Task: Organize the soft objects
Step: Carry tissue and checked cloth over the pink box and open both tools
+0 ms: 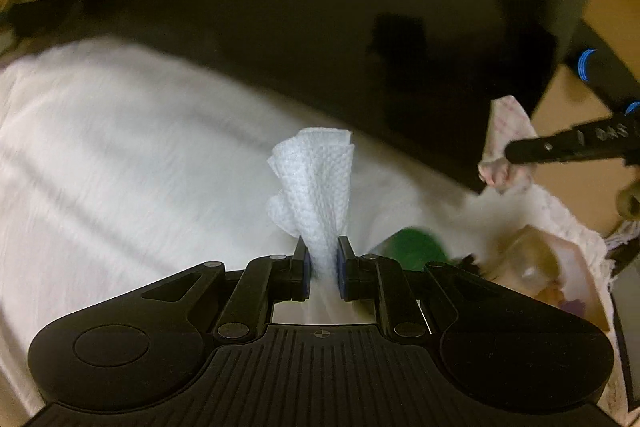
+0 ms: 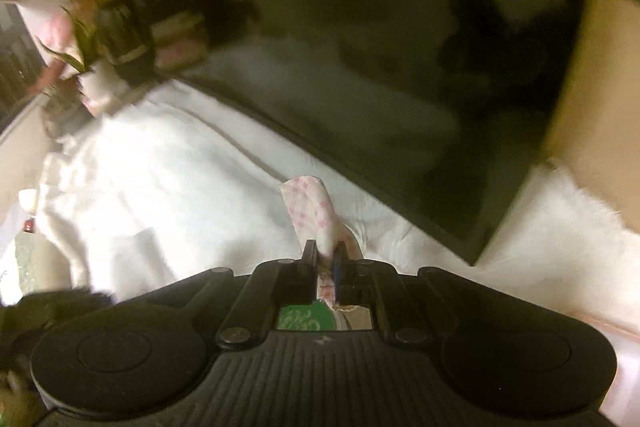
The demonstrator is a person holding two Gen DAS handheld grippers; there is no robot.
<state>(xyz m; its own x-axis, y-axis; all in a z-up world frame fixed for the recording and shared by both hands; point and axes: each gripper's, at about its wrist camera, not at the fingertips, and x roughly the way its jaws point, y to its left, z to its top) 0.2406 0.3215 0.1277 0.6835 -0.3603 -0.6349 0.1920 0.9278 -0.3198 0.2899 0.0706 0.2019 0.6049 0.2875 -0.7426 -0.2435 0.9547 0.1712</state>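
Here, dark screen edge (image 1: 400, 131) close beyond both pinched cloths.

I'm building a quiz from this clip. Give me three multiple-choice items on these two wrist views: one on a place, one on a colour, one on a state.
1. In the left wrist view, where does the right gripper appear?
A. at the right edge
B. at the left edge
C. top centre

2. What marks the cloth in the right gripper?
A. green stripes
B. pink pattern on white
C. plain black

3. How is the left gripper?
A. open and empty
B. shut on the white textured wipe
C. shut on a bottle

Answers: A, it reaches in from the right edge; B, pink marks on white fabric; B, the wipe is pinched between its pads.
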